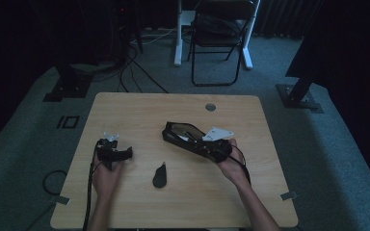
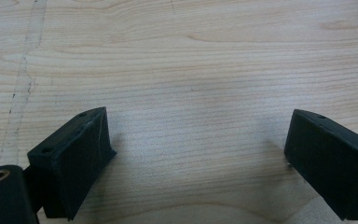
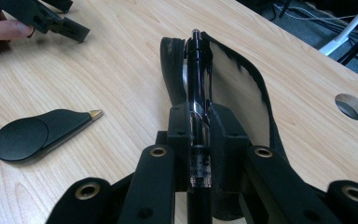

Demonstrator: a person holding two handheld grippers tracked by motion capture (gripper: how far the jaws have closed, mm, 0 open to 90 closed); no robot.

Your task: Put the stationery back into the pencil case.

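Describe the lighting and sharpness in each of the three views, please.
High view: dim and underexposed, the surroundings nearly black, the light wooden table murky. Left gripper view: bright and even, wood grain sharp, soft shadows beside the black fingers. Right gripper view: well lit, a glare streak on the glossy black pen, near parts slightly soft.

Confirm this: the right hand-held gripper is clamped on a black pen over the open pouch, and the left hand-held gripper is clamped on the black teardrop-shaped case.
Wrong about the left hand-held gripper: the left gripper view shows its jaws wide apart over bare table. The teardrop-shaped case lies free. The right hand-held gripper does clamp the pen over the pouch.
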